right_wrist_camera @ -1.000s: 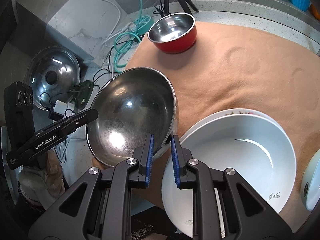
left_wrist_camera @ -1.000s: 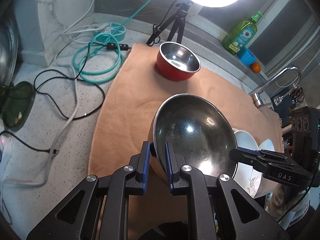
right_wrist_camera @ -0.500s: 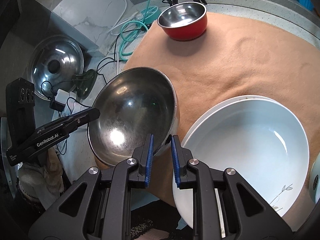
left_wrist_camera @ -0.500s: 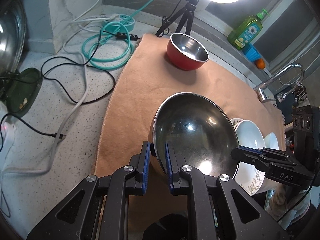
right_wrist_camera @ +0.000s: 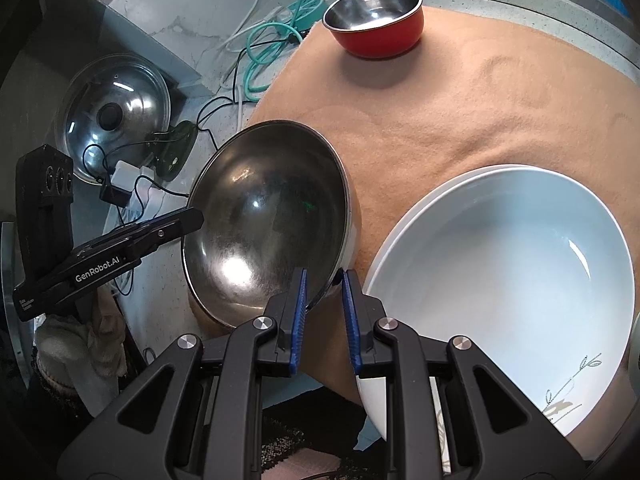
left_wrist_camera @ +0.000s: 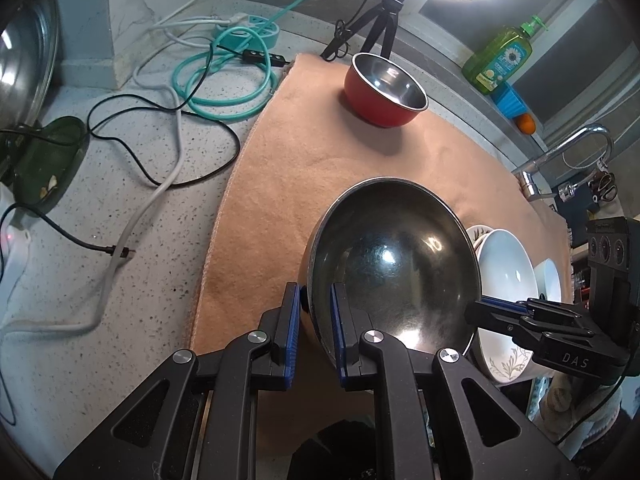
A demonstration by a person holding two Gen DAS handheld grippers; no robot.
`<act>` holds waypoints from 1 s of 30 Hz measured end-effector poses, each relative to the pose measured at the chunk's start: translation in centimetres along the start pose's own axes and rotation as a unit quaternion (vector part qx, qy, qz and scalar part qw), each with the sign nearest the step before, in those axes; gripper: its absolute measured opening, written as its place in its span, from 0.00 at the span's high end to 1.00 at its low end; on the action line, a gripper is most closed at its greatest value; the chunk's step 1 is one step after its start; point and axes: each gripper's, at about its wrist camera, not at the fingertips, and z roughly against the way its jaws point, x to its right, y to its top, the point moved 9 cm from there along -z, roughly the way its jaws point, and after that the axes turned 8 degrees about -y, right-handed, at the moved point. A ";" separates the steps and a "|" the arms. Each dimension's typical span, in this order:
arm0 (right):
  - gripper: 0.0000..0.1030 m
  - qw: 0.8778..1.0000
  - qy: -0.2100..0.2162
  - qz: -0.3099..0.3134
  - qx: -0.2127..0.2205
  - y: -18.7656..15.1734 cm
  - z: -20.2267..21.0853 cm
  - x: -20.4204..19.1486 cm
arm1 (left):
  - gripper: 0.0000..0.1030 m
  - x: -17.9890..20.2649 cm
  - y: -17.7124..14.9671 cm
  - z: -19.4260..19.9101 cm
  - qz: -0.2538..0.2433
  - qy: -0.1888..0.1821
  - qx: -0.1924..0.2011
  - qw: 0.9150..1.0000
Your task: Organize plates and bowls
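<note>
A large steel bowl [left_wrist_camera: 394, 264] [right_wrist_camera: 266, 216] hangs tilted just over the tan cloth [left_wrist_camera: 320, 152], held by both grippers. My left gripper [left_wrist_camera: 314, 322] is shut on its near rim, and it shows from the side in the right wrist view [right_wrist_camera: 192, 218]. My right gripper [right_wrist_camera: 324, 306] is shut on the opposite rim and reaches in from the right in the left wrist view [left_wrist_camera: 476, 308]. Beside the steel bowl lies a white bowl [right_wrist_camera: 508, 276] [left_wrist_camera: 506, 264] nested in a patterned plate. A red bowl with a steel inside [left_wrist_camera: 384, 90] [right_wrist_camera: 376, 20] stands at the cloth's far end.
Teal and black cables [left_wrist_camera: 224, 76] trail over the speckled counter left of the cloth. A steel pot lid [right_wrist_camera: 114, 112] leans at the left. A ring light on a tripod [left_wrist_camera: 384, 16], a green soap bottle [left_wrist_camera: 500, 60] and a tap [left_wrist_camera: 560, 160] line the back. Another small white bowl [left_wrist_camera: 554, 280] sits at the right.
Both grippers carried the steel bowl a little nearer and lower. The red bowl now looks farther off, and the white bowl fills more of the right wrist view.
</note>
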 end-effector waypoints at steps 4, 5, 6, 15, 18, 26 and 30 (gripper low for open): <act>0.80 1.000 0.001 0.002 0.002 0.1 0.0 -0.1 | 0.87 0.1 -0.1 -0.1 0.000 -0.003 -0.002 1.000; 0.80 1.000 0.000 0.003 0.002 0.1 0.0 -0.1 | 0.87 0.1 -0.1 0.0 0.000 -0.003 -0.002 1.000; 0.80 1.000 -0.001 0.003 0.002 0.1 0.0 -0.1 | 0.87 0.1 -0.1 0.0 -0.001 -0.003 -0.002 1.000; 0.60 1.000 -0.004 0.000 0.026 1.1 1.6 0.6 | 0.87 0.1 0.9 0.8 0.005 -0.005 0.012 1.000; 0.60 0.999 -0.005 -0.004 0.034 1.6 2.2 1.2 | 0.87 0.1 1.9 1.4 0.009 -0.006 0.024 1.000; 0.60 0.998 -0.007 -0.021 0.064 3.7 4.8 3.1 | 0.84 1.0 4.8 2.0 0.001 -0.012 0.048 0.999; 0.60 0.997 -0.009 -0.028 0.075 4.8 5.8 3.9 | 0.82 1.7 6.2 1.7 -0.005 -0.018 0.052 0.998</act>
